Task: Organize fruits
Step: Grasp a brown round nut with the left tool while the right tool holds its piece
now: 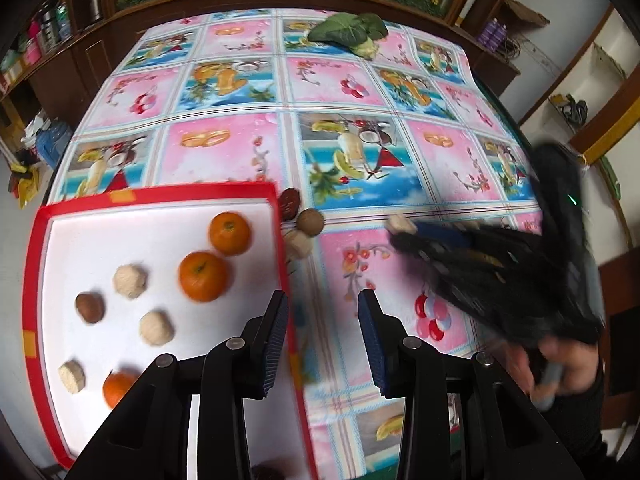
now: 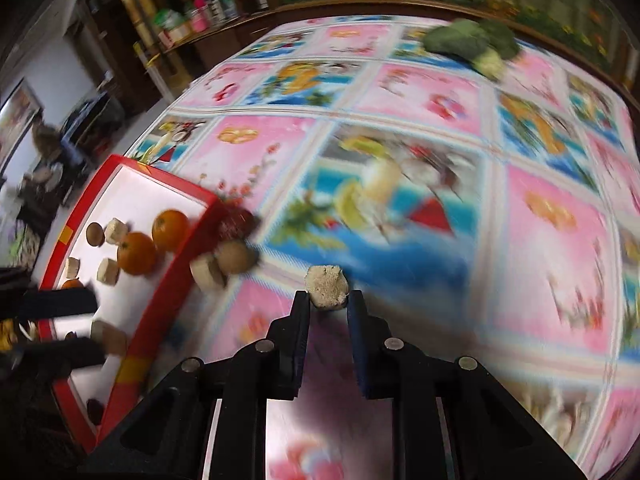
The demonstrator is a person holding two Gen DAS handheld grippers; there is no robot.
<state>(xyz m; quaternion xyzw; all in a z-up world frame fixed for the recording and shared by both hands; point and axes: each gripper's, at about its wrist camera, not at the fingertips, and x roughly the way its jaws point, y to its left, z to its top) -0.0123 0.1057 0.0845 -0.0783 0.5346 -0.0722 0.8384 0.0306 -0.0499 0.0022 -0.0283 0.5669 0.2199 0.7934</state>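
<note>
Right tongs (image 2: 328, 300): we grip a beige cube (image 2: 326, 287)
Left tongs (image 1: 323, 312): we hold them wide over the red tray (image 1: 160, 196) edge
Left view only: three oranges (image 1: 203, 276) on the tray

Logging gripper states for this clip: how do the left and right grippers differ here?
The left gripper is open and empty over the red tray's edge; the right gripper is shut on a beige chunk above the tablecloth. Both have black fingers with blue pads.
</note>
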